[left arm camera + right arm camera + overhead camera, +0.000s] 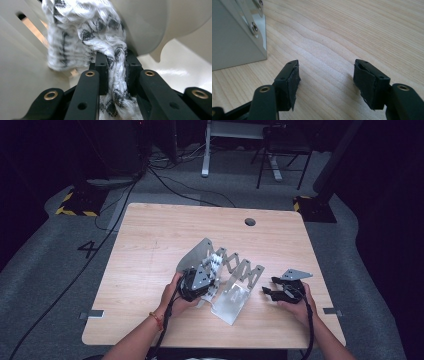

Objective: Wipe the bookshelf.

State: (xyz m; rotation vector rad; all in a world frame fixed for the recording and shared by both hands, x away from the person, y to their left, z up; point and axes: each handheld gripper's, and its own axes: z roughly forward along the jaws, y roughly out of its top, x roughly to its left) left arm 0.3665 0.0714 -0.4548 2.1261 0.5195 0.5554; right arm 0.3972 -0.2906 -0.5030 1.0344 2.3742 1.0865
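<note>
Rope (110, 42): braided, white with black flecks, fuzzy strands, lying within rack (235, 297) at its left end. Left gripper (115, 72) clamped tight on rope. Rack: bright sheet metal, zigzag accordion links, flat end plates, on pale wood-grain table (150, 240). Right gripper (325, 80) wide, empty, just right of rack, pads dark and rough.

Two matte black two-jaw grippers (116, 75) (327, 82) with brass-ringed rivets and dark rubber pads (293, 82); black trailing cables; grey three-cornered plates (296, 274); a red-orange wristband (156, 320) lower left.
</note>
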